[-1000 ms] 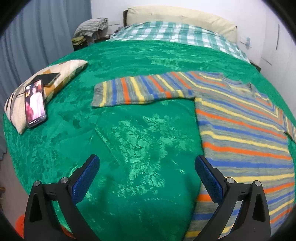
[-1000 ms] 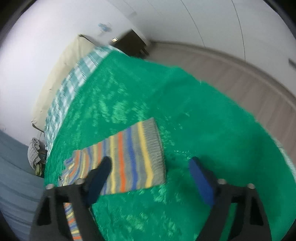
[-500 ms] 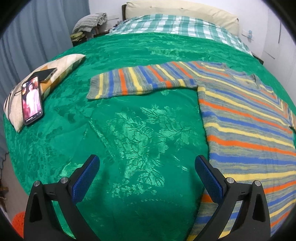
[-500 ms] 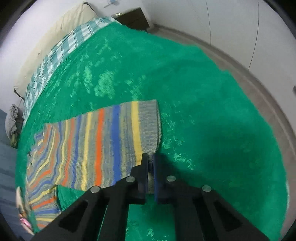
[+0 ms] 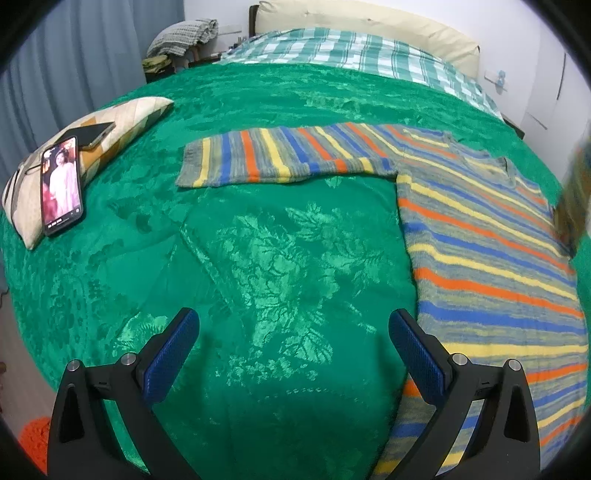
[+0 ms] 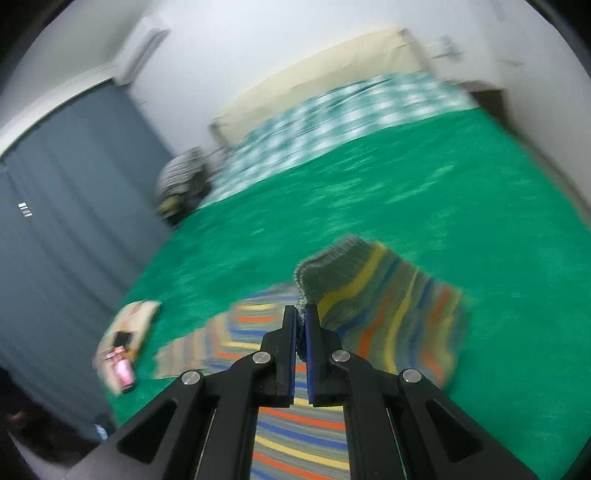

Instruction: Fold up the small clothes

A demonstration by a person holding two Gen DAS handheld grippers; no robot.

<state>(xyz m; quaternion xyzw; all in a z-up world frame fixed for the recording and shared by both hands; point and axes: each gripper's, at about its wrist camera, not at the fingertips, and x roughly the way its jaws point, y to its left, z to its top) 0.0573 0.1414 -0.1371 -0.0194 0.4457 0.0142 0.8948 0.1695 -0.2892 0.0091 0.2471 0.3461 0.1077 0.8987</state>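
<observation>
Bedroom with white walls, grey-blue curtains, and a wide bed [image 5: 258, 110] under a glossy green cover woven with a raised leaf-and-flower pattern. Beyond that, a green-and-white checked sheet [image 5: 343, 51] and a long cream pillow [image 5: 369, 22] at the headboard. Striped knit sweater [image 5: 491, 258] spread flat on the cover, ahead and to the right of the left tool [image 5: 293, 345]: soft, fuzzy yarn in grey with orange, yellow and blue bands, ribbed grey cuffs. Body lying lengthwise away from the left tool, hem nearest, neckline farthest; one sleeve [image 5: 280, 157] stretched straight out to the left across the bed, at right angles to the body, cuff pointing toward a patterned cushion [image 5: 122, 122]. Two phones on that cushion, one with a lit screen [image 5: 61, 190], well to the left of the left tool. Left tool released, its ribbed blue pads spread wide over bare green cover, nothing between them, right finger just beside the sweater's edge. Right tool [image 6: 301, 325] clenched on the ribbed cuff of the other sleeve [image 6: 369, 295], knit pinched between the blue pads, cuff lifted clear of the cover and the sleeve draping back down to the right in a loose fold. Right wrist view smeared with motion blur, finer detail there hard to make out.
</observation>
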